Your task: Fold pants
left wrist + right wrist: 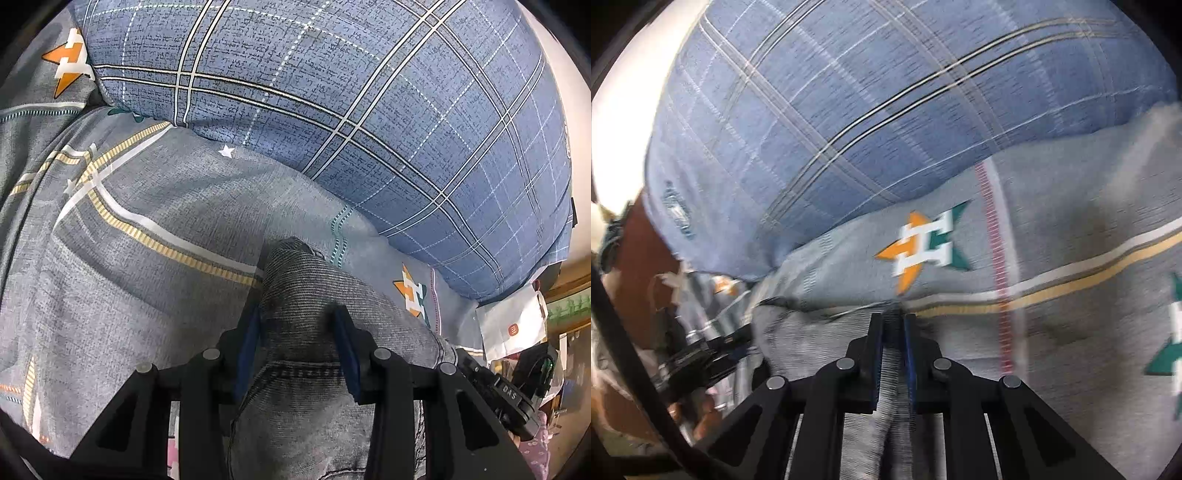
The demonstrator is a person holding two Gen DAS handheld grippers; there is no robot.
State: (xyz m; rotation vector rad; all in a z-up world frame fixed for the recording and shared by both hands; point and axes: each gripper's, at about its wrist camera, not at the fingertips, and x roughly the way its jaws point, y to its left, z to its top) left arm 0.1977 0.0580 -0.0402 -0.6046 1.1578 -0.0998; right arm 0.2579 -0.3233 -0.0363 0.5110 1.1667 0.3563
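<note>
While left gripper straddles bunched pants, pads flank fabric, contact unclear; grey ribbed denim, hump running away over grey bedsheet toward blue plaid pillow. Right wrist view, blurred: right gripper clenched on pants fold, near sheet's striped band.

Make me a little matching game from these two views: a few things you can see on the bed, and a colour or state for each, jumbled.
Things:
1. pants
2. quilt
3. bedsheet
4. paper bag

Descriptions:
A. blue with a crossing check of pale and dark lines
B. white, beyond the bed's edge
C. grey denim, bunched between the jaws
D. grey, printed with orange and green stars

Pairs: 1-C, 2-A, 3-D, 4-B
</note>
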